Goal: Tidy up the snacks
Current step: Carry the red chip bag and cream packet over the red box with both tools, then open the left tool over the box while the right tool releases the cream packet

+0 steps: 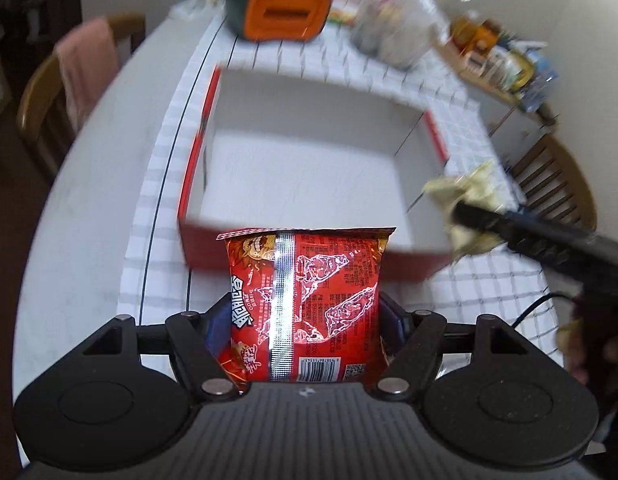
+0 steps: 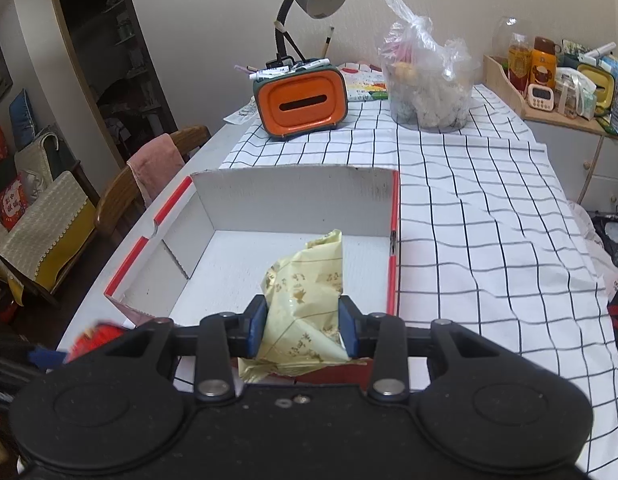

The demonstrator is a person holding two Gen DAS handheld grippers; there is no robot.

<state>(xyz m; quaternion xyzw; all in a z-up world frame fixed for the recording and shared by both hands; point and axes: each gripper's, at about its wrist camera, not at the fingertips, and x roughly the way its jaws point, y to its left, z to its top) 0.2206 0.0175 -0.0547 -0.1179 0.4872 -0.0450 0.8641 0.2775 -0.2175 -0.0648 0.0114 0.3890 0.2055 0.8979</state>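
- Your left gripper [image 1: 305,312] is clamped on the red snack bag [image 1: 305,304], held just before the near wall of the red-edged box [image 1: 197,152].
- Your right gripper [image 2: 303,326] pinches the pale yellow snack packet [image 2: 305,300] over the box's near right corner.

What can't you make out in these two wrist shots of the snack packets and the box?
- Left wrist view: red snack packet, lower end hidden behind the left gripper body.
- Left wrist view: clear bag contents, motion-blurred.
- Right wrist view: yellow packet print too small to read; box near wall hidden by the right gripper.
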